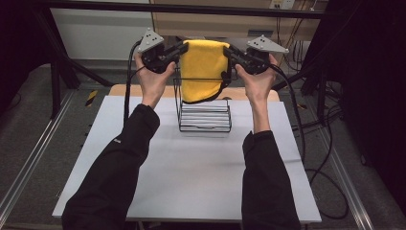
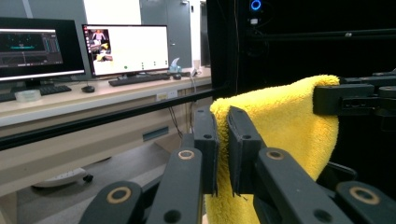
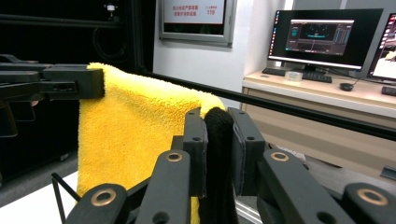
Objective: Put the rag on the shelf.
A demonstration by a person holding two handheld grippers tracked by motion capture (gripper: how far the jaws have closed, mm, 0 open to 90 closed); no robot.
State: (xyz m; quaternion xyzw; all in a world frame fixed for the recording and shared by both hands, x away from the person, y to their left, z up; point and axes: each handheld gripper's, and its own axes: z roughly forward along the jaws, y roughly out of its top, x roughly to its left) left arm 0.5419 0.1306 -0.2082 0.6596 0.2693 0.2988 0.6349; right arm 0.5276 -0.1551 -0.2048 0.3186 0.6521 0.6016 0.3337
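Holding a yellow microfiber towel (image 1: 205, 67) stretched between us, we clench its left top corner with the left gripper (image 1: 178, 51) and its right, black-edged corner with the right gripper (image 1: 231, 54). The towel hangs down from both grippers over the black wire rack (image 1: 205, 120) below.

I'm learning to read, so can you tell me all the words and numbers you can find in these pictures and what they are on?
"119": on the wall sign, at the right end of its second line of red print.
The rest of the red print on that sign: too blurred to read.
Screen of the dark monitor: text too small to read.
Screen of the white monitor: text too small to read.
The yellow towel and the wire rack carry no writing.
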